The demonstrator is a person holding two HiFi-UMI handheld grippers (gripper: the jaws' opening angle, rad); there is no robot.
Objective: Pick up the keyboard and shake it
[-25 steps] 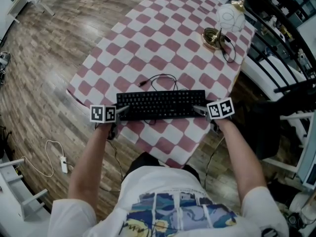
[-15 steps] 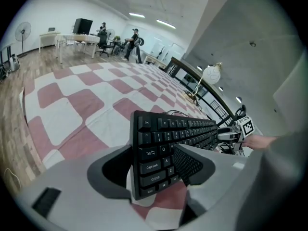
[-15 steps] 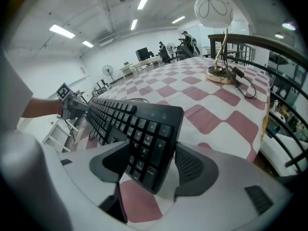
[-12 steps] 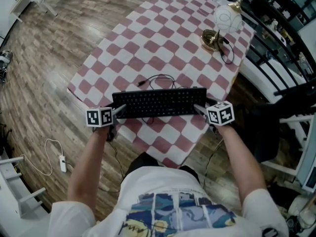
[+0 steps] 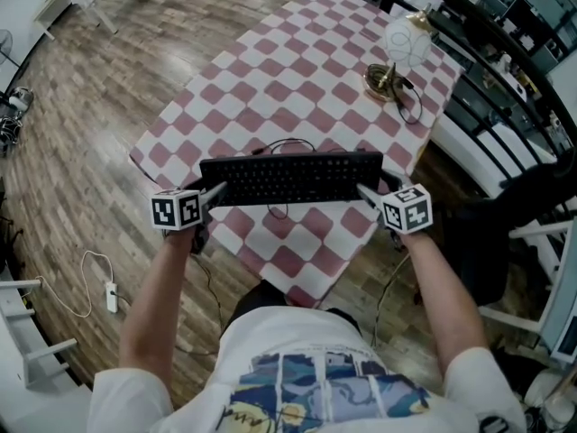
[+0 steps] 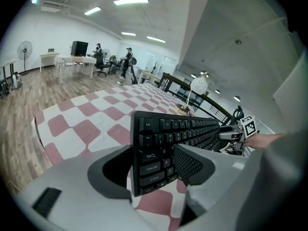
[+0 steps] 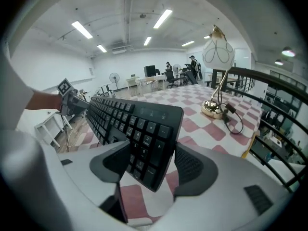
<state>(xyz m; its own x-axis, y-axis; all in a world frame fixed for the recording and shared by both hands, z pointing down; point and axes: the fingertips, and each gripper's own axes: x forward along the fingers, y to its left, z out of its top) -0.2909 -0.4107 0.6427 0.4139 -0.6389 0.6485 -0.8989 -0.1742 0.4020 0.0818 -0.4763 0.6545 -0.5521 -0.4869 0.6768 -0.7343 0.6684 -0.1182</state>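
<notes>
The left gripper (image 5: 217, 192) and right gripper (image 5: 364, 190) each clamp an end of the flat black plastic keyboard (image 5: 290, 177); hard shaking could slip it free.

We see a table (image 5: 297, 61) under a pink-checked cloth (image 5: 225, 106); a lamp (image 5: 401, 41) stands at its far corner, and a cable (image 5: 290, 140) lies mid-cloth.

The keyboard (image 5: 290, 178) is hanging over the table (image 5: 270, 79), the left gripper (image 5: 216, 192) at its left end, the right gripper (image 5: 365, 190) at its right, and the lamp (image 5: 397, 48) is standing well behind its right end.
</notes>
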